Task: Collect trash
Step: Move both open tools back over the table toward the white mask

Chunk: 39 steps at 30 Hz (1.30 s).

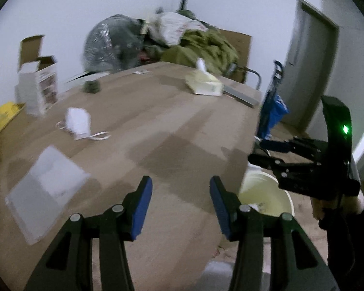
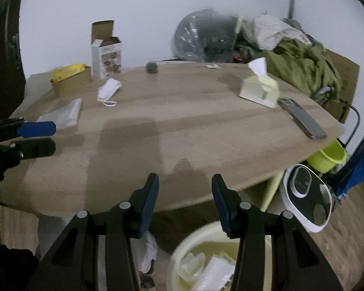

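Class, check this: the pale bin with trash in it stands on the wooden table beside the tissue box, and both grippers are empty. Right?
Not quite. The bin stands on the floor beside the table, as the right wrist view shows. Both the left gripper and right gripper are empty.

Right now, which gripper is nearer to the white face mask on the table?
Left. The left gripper hovers over the table's left side, short of the mask. The right gripper hangs at the near edge, above the bin, farther away.
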### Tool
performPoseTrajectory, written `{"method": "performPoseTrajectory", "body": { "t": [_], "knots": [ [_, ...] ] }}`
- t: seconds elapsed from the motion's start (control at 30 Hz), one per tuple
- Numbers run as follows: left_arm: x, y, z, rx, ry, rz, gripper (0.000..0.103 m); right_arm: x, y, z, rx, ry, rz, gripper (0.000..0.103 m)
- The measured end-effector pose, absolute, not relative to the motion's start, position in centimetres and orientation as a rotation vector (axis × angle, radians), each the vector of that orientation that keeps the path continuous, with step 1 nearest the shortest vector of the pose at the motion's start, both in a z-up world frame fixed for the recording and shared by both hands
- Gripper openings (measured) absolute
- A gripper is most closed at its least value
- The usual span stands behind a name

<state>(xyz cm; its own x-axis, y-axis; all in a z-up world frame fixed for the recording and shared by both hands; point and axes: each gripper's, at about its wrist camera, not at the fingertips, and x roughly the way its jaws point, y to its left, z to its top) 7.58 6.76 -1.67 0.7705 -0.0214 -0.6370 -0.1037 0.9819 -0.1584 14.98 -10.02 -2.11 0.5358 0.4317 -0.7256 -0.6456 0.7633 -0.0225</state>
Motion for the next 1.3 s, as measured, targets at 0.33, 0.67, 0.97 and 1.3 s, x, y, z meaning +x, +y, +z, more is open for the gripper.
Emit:
{"method": "performPoseTrajectory", "body": {
  "t": [0.33, 0.67, 0.97, 1.3],
  "knots": [
    [6.0, 12.2, -2.2, -0.265, 0.701, 0.213, 0.056, 16.5, -5.4, -2.3, -0.322, 0.772, 0.753, 0.043],
    [6.6, 14.9, -2.7, -0.277, 0.745, 0.329, 0.056, 19.3, -2.3, -2.5, -0.319, 0.787, 0.829, 0.043],
    [8.1, 18.1, -3.7, -0.375, 0.785, 0.406, 0.065, 21.8, 0.2, -2.2, -0.31, 0.79, 0.886, 0.043],
    [10.7, 21.0, -5.3, -0.425, 0.846, 0.458, 0.069, 24.1, 2.9, -1.9, -0.314, 0.808, 0.93, 0.043]
  ]
}}
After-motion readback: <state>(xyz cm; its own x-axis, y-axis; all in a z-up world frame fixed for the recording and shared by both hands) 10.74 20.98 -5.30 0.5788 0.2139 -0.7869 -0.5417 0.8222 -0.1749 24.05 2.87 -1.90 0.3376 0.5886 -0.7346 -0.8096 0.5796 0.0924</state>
